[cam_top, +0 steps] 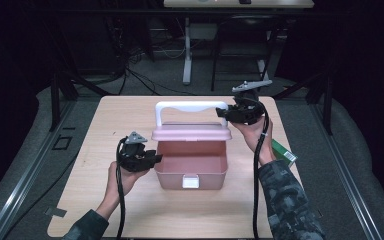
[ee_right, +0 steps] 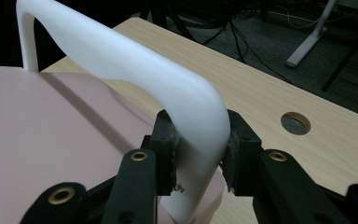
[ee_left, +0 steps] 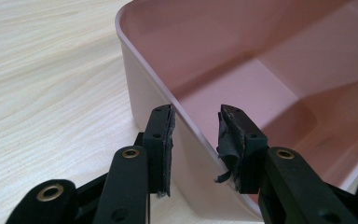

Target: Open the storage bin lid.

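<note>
High view: pink plastic box (cam_top: 192,165) sits mid wooden desk (cam_top: 110,120), lid (cam_top: 191,133) up; green packet (cam_top: 284,152) partly hidden behind right forearm.

Left gripper view: left gripper (ee_left: 195,140) fingers straddle the box's left wall (ee_left: 186,126), outer pad touching, inner w/ a gap, so not yet clamped; pad foam frayed.

Right gripper view: right gripper (ee_right: 199,144) fingers clenched on white curved handle (ee_right: 135,60); handle's lower end cut off.

Green box (cam_top: 284,152) partly hidden behind forearm.
</note>
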A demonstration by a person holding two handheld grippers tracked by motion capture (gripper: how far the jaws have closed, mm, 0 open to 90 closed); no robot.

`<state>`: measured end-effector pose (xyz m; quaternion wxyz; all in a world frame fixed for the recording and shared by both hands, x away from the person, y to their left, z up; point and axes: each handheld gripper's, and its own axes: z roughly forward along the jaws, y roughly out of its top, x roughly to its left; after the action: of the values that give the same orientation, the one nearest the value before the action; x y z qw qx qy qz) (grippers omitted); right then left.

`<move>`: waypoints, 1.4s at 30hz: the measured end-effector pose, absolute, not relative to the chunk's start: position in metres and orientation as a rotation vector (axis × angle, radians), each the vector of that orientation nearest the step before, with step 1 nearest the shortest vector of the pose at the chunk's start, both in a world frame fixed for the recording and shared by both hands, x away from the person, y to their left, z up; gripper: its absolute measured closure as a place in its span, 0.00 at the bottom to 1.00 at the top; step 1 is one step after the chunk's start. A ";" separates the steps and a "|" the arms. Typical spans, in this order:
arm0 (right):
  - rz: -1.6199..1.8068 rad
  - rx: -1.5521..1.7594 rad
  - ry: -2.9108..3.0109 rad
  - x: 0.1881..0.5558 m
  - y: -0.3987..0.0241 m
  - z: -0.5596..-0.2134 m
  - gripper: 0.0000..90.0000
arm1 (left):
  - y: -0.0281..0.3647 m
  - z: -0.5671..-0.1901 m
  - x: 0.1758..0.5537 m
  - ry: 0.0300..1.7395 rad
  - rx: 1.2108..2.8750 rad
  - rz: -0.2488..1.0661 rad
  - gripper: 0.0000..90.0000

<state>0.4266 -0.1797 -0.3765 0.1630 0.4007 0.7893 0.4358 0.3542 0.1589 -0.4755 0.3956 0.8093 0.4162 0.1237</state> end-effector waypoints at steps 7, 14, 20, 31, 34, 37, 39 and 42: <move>1.254 1.133 2.250 0.430 -0.181 -0.376 0.76 | 0.157 -0.476 0.352 1.066 2.041 0.338 0.74; 1.255 1.142 2.247 0.437 -0.181 -0.374 0.75 | 0.157 -0.476 0.352 1.061 2.043 0.343 0.74; 1.254 1.142 2.245 0.443 -0.181 -0.373 0.75 | 0.155 -0.476 0.351 1.058 2.050 0.364 0.74; 1.260 1.160 2.255 0.459 -0.182 -0.372 0.74 | 0.155 -0.476 0.351 1.057 2.050 0.364 0.74; 1.259 1.161 2.254 0.462 -0.182 -0.372 0.74 | 0.155 -0.476 0.351 1.059 2.048 0.363 0.73; 1.265 1.184 2.247 0.469 -0.182 -0.372 0.73 | 0.155 -0.476 0.351 1.056 2.051 0.364 0.73; 1.266 1.191 2.249 0.471 -0.182 -0.372 0.73 | 0.155 -0.476 0.351 1.058 2.049 0.364 0.73; 1.267 1.205 2.253 0.476 -0.183 -0.372 0.73 | 0.155 -0.476 0.351 1.057 2.049 0.364 0.73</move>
<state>0.4764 -0.1826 -0.3717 0.1443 0.4181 0.7818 0.4395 0.3512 0.1552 -0.4764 0.3927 0.8073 0.4166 0.1433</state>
